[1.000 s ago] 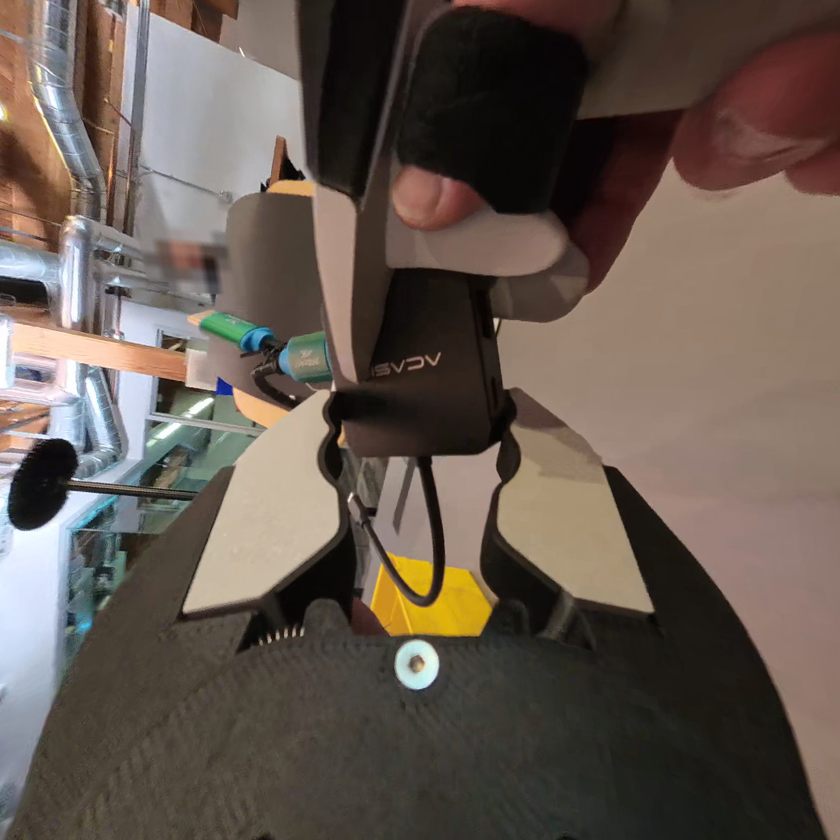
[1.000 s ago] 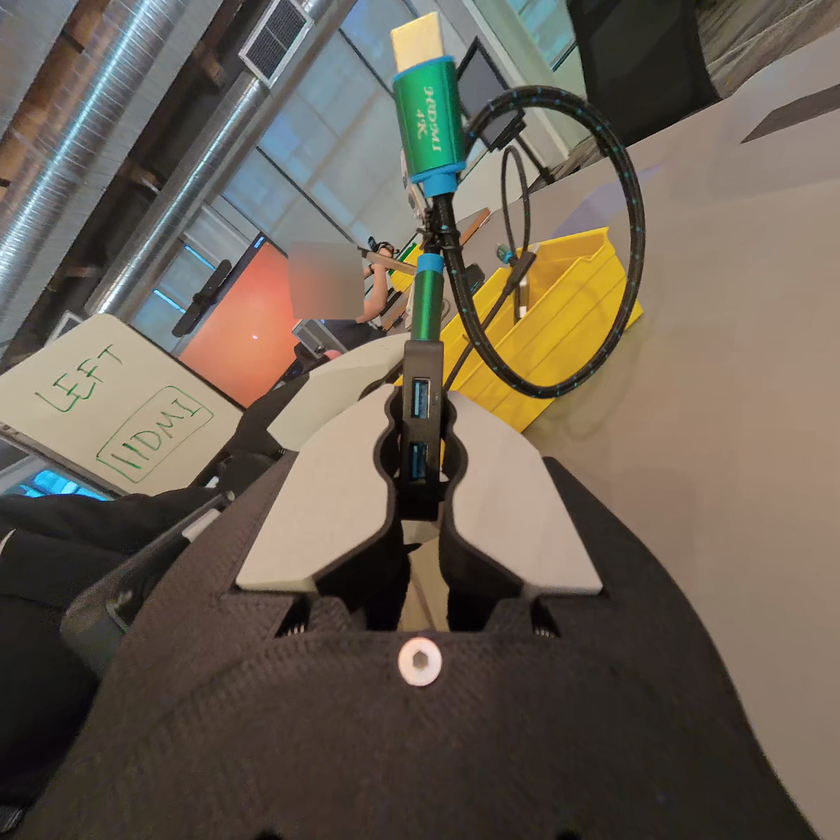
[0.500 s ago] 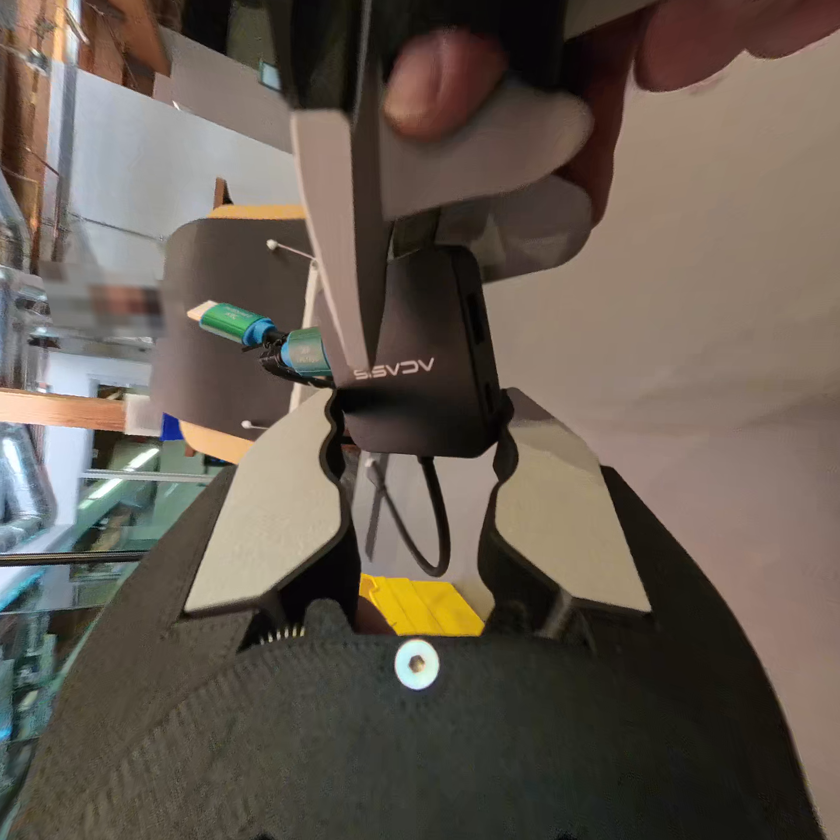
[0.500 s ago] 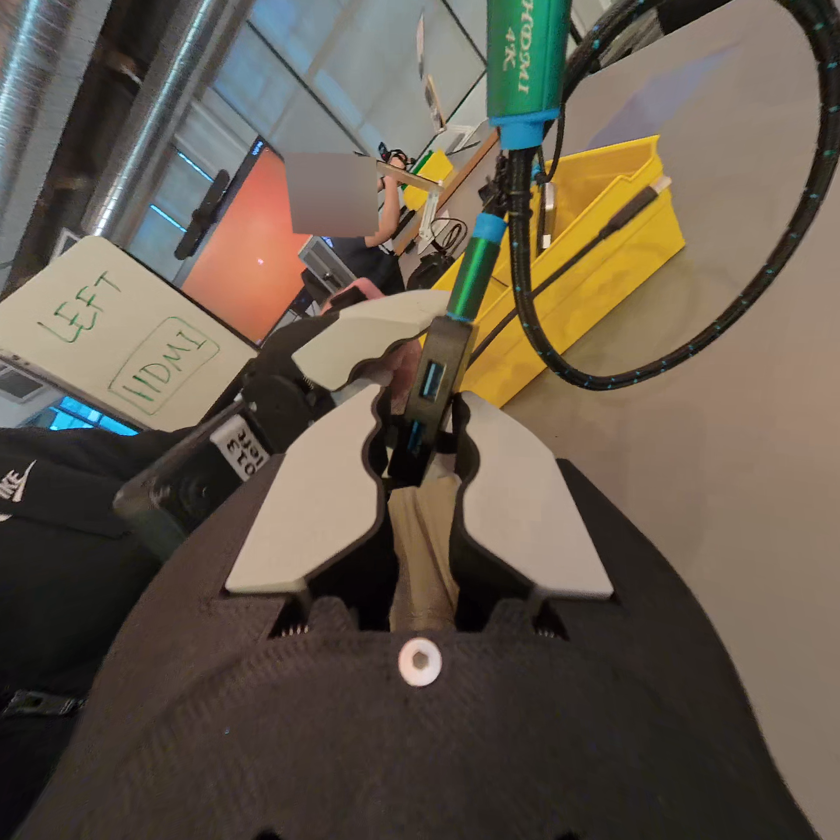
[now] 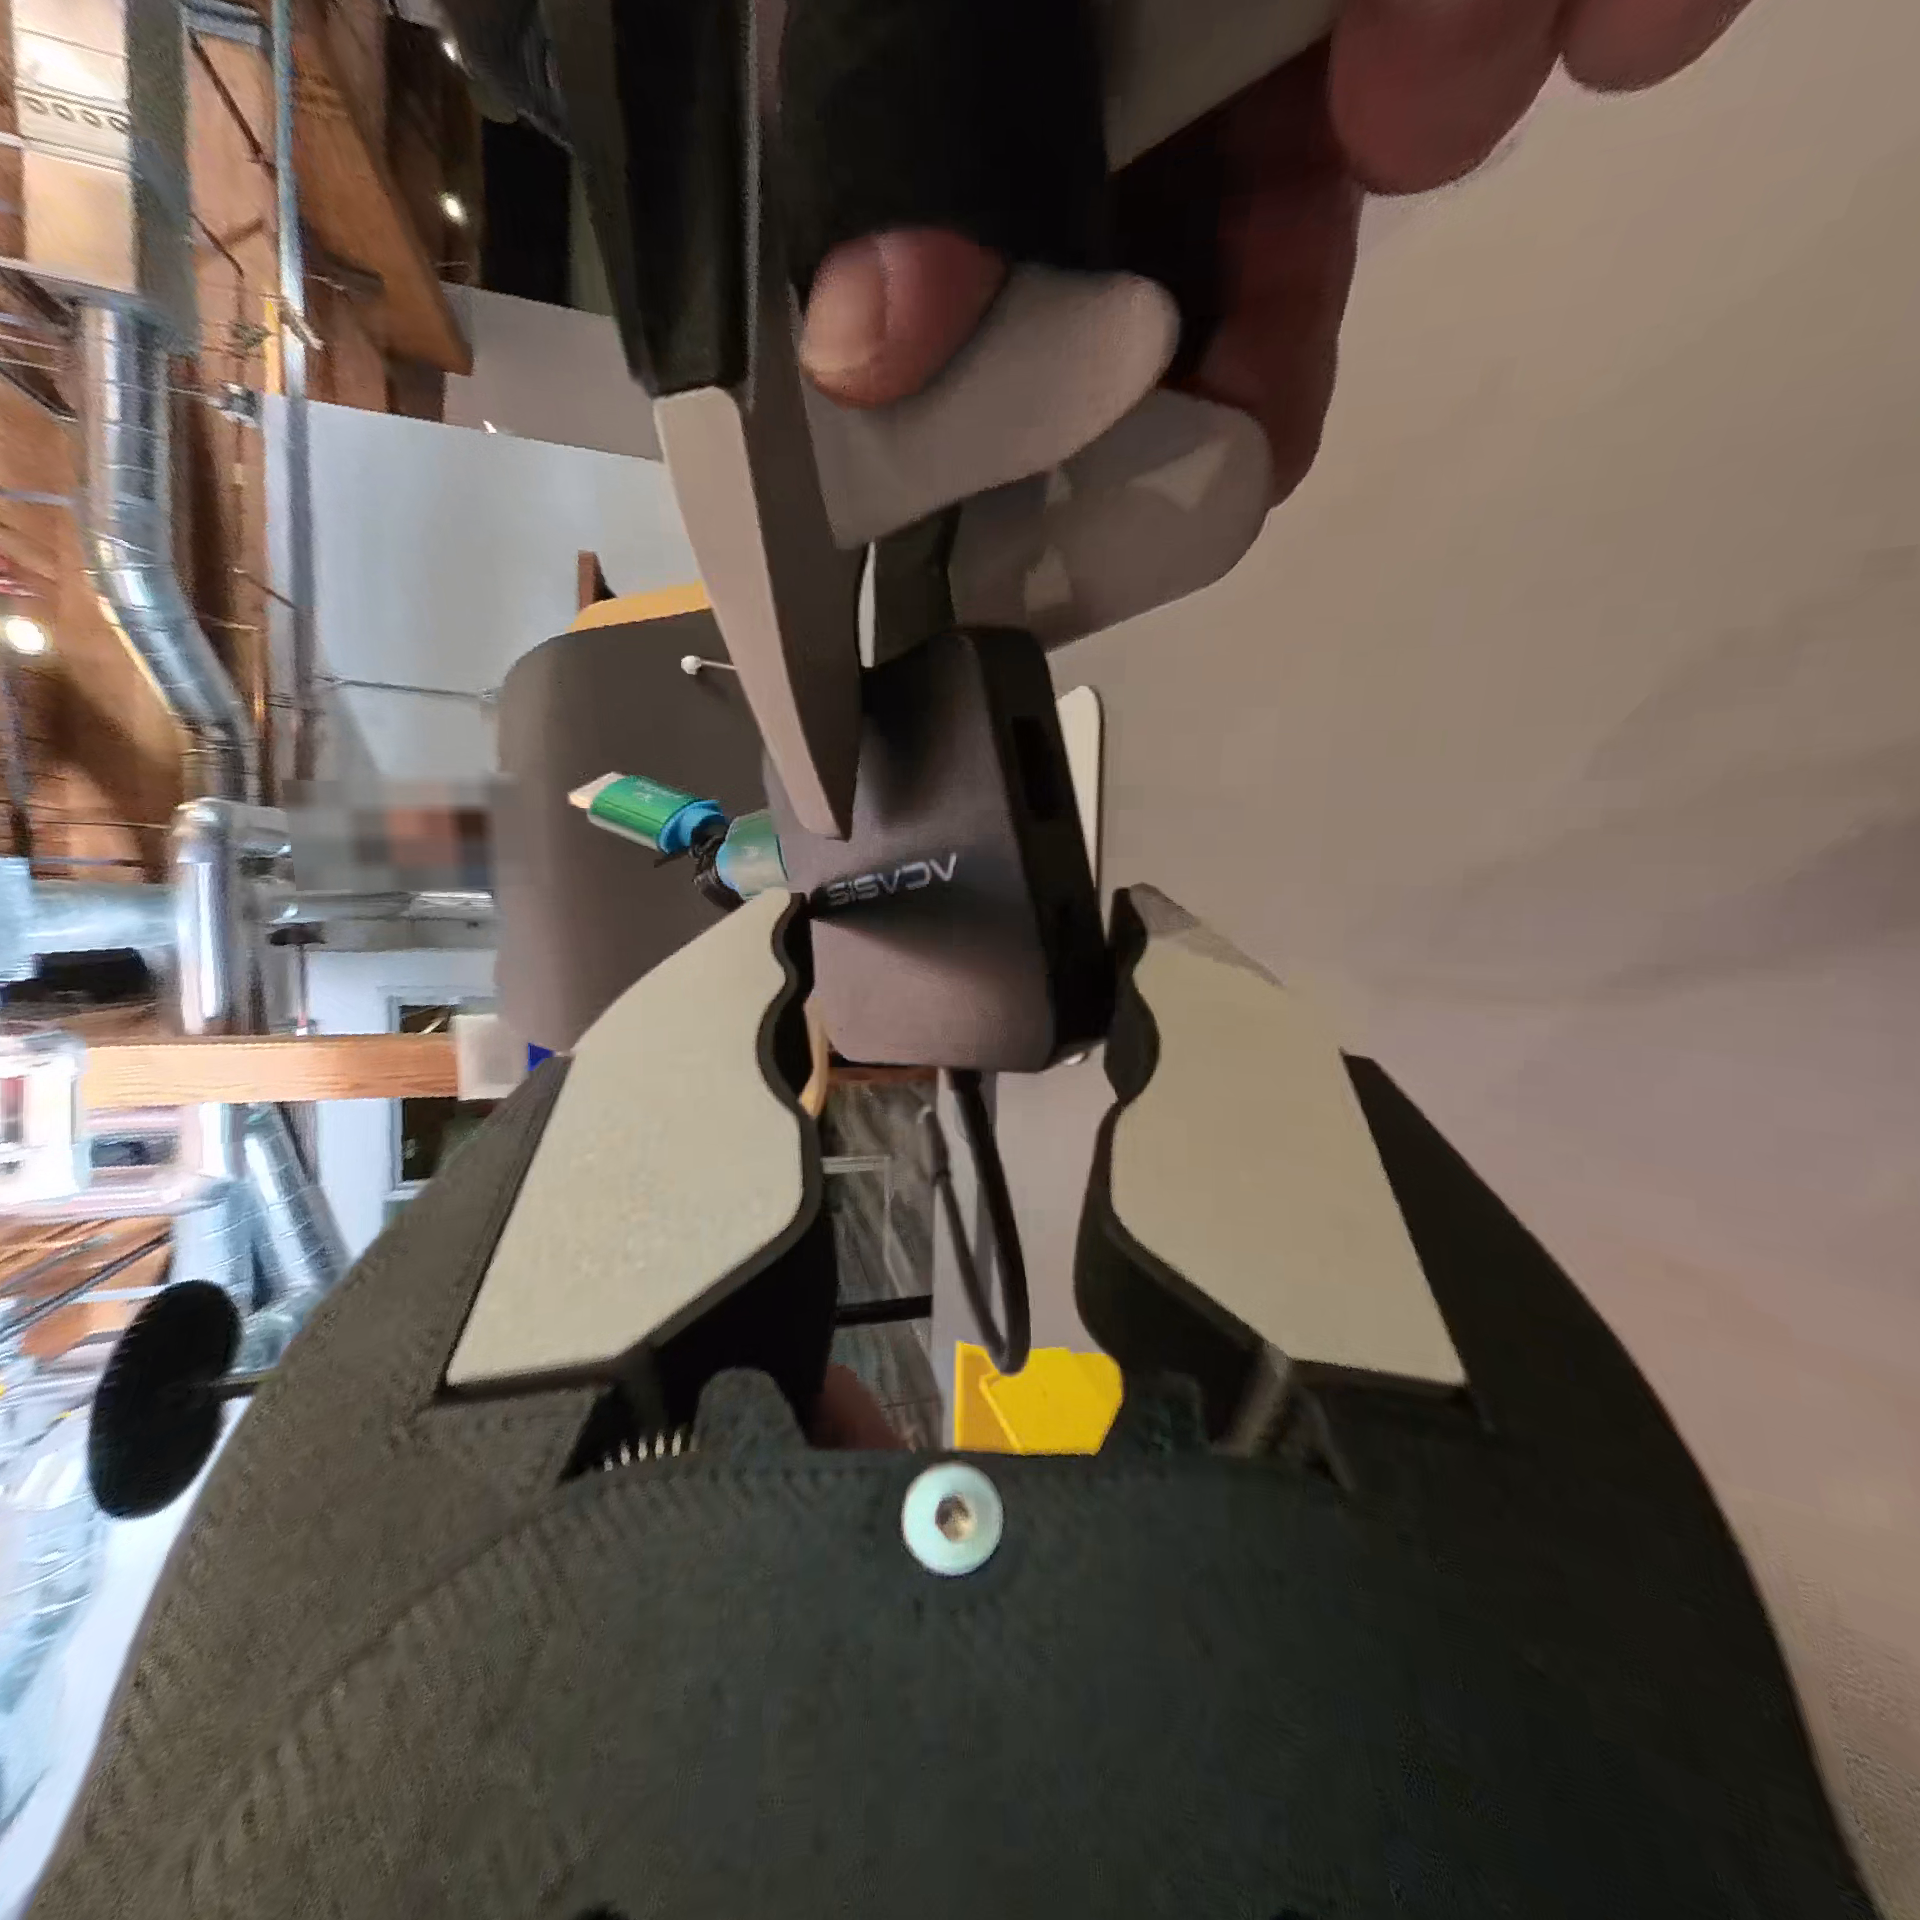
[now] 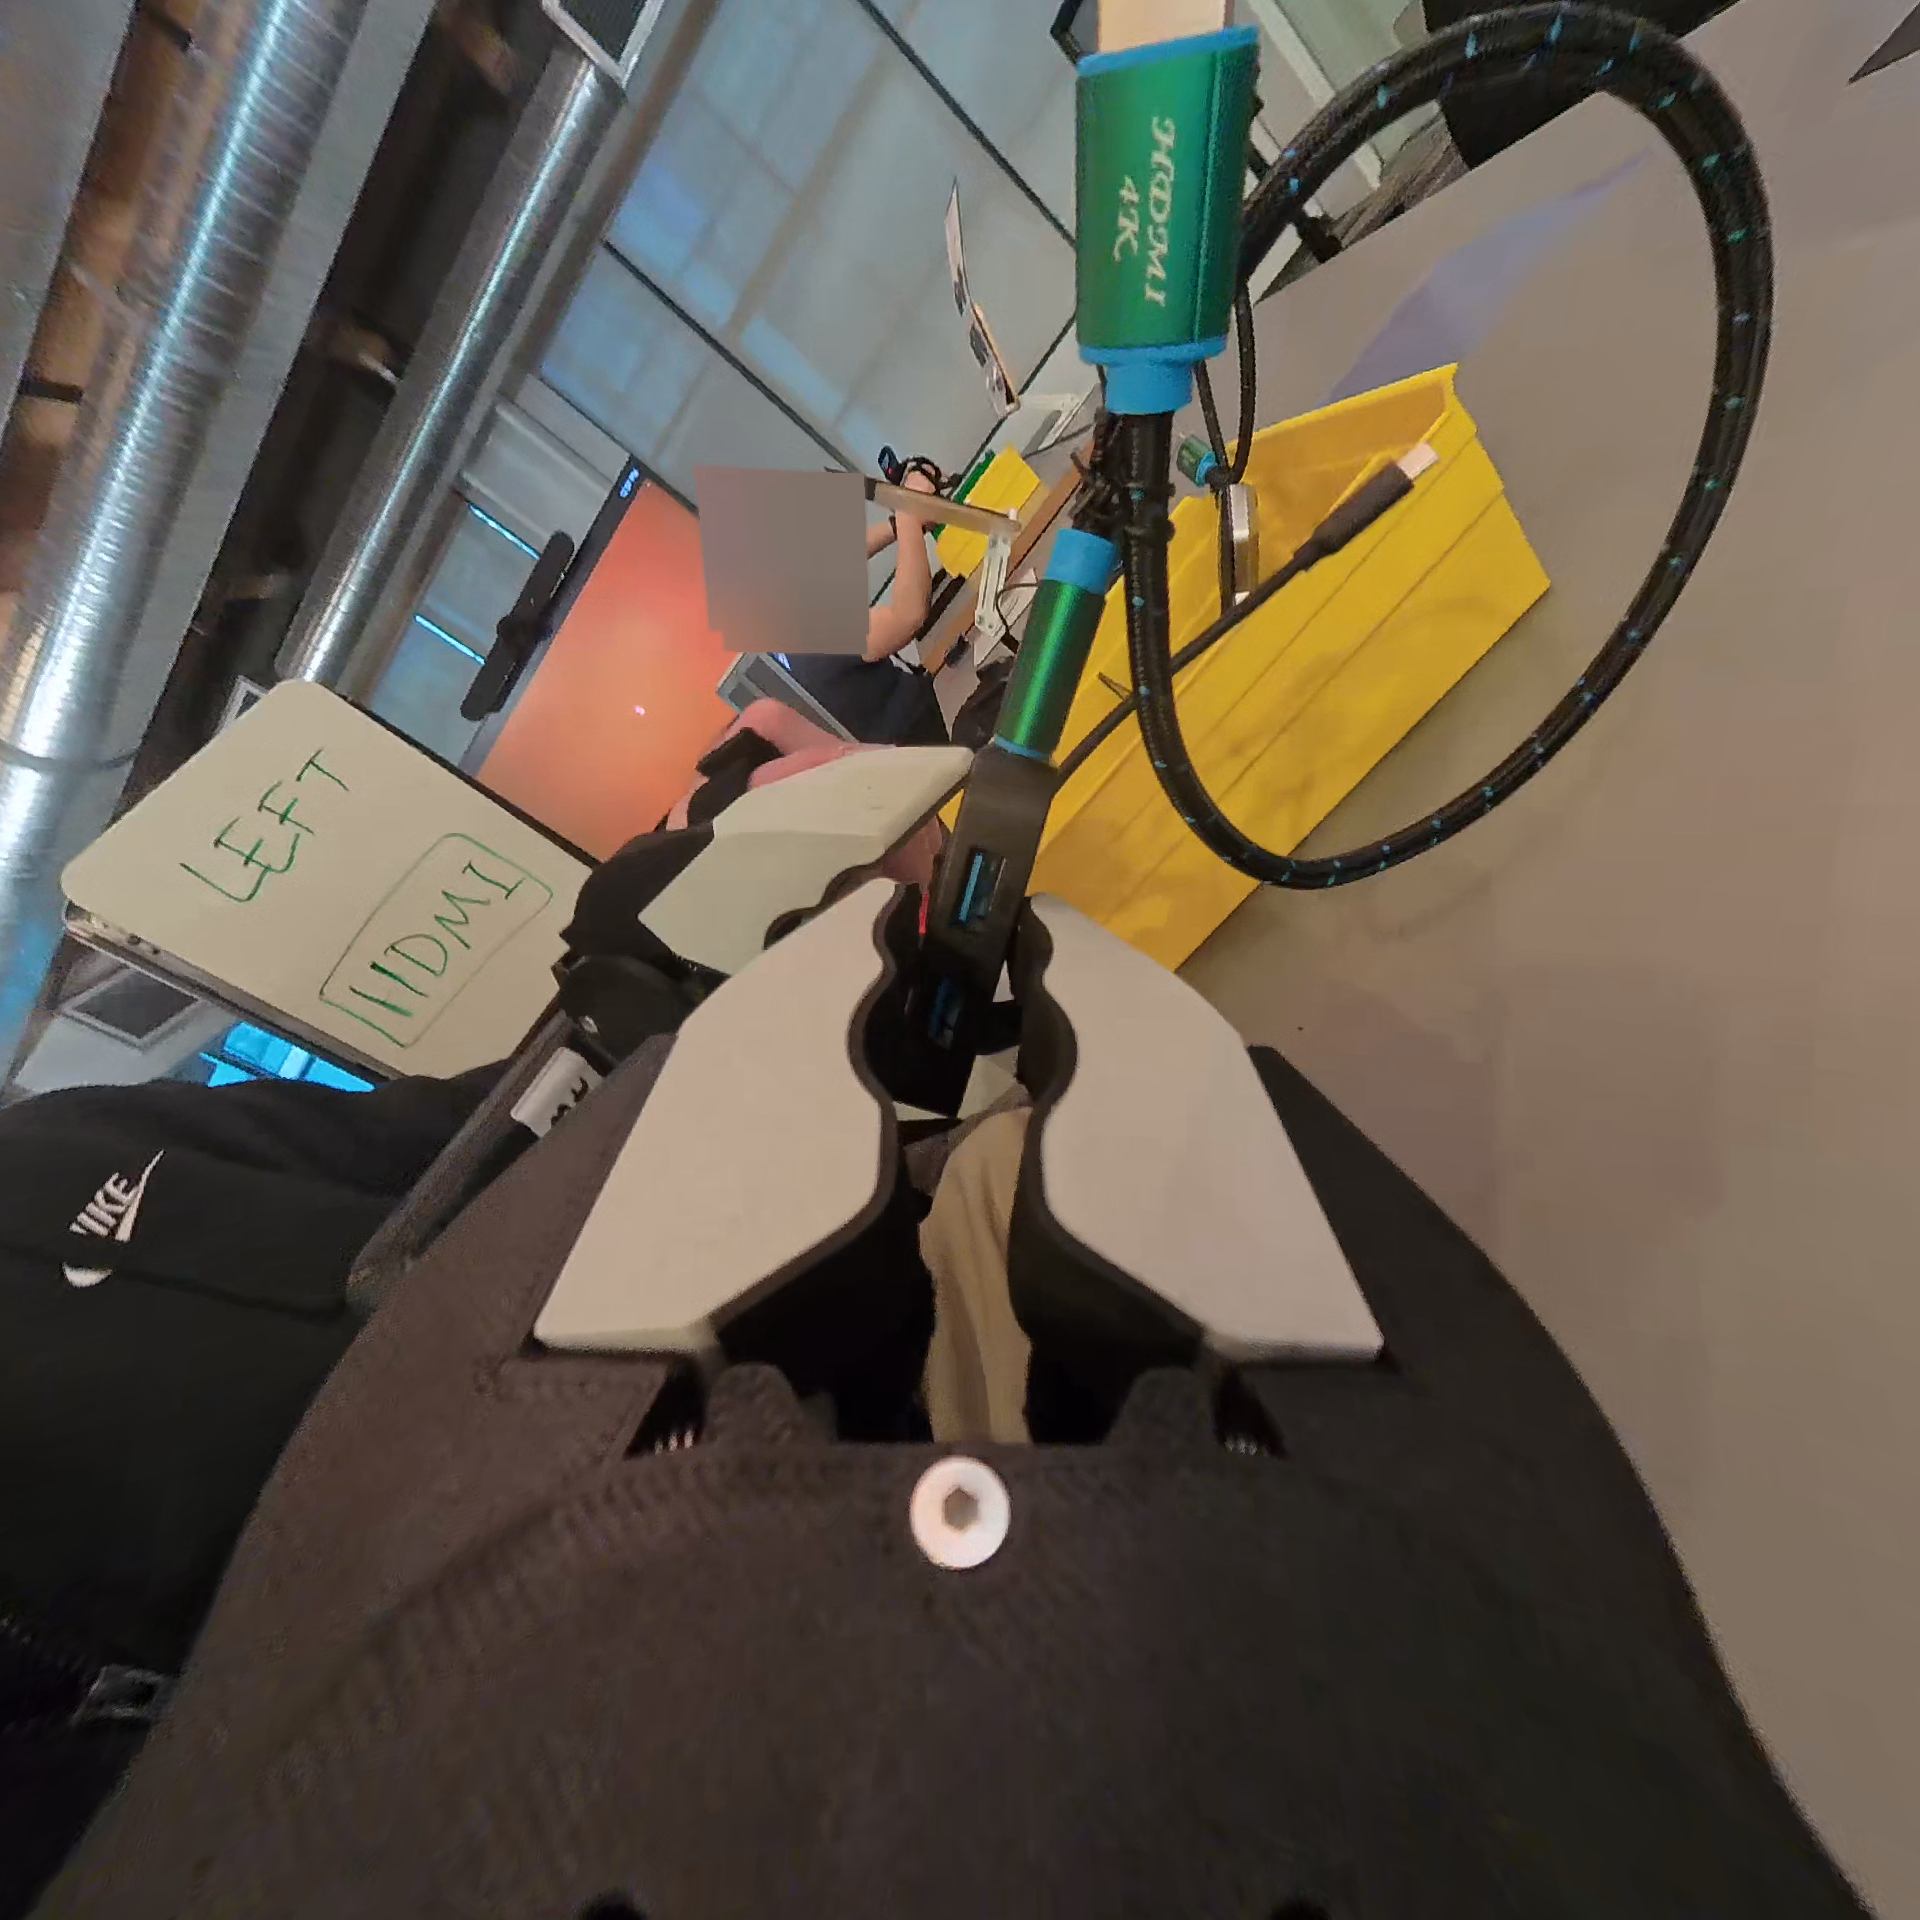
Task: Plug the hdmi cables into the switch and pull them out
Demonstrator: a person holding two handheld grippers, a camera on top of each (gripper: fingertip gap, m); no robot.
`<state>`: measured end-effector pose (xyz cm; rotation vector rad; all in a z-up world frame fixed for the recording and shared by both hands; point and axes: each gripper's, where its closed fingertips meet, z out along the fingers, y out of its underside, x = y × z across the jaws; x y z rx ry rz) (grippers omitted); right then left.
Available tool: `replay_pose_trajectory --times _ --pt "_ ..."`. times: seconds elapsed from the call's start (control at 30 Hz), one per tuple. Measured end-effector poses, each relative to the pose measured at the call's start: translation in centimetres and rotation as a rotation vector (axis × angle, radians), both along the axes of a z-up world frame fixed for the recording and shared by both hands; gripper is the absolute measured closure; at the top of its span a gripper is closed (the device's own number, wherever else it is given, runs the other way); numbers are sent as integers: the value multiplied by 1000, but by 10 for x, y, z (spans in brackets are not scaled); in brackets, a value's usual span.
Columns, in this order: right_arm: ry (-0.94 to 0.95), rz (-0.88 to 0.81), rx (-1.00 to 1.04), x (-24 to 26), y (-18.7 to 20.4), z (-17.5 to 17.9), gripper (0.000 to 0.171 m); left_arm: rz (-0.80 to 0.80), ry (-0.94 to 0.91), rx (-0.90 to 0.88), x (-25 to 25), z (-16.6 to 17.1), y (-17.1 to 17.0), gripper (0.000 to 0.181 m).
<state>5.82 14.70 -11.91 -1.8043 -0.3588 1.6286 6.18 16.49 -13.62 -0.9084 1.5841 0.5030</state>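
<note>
Left wrist view: the left gripper point(image 5: 951, 935) squeezes the black switch point(image 5: 935, 935) between its jaws. The right gripper point(image 6: 961, 956) pinches the same switch from its thin side, jaws nearly closed. A green plug point(image 6: 1049, 665) sits in the switch just past the right jaws. Its cable point(image 6: 1455, 810) loops above the yellow bin point(image 6: 1351, 675).

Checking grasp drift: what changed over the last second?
The switch has tilted between both grippers, and the right gripper has shifted its bite toward one end. Unchanged: left gripper and right stay shut on it, one green HDMI plug seated, the other plug free.
</note>
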Motion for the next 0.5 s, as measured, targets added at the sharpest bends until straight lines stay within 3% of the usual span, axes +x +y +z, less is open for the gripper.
replay_pose_trajectory --times 0.1,0.27,0.5 --pt "9 -15 -8 -1 1 0 155 8 -17 19 -1 1 1 133" --pt "18 23 -10 2 -2 2 139 -18 -89 33 -4 13 0 167" --pt "-10 104 21 2 -11 5 131 -78 -137 -41 -6 18 -5 167"
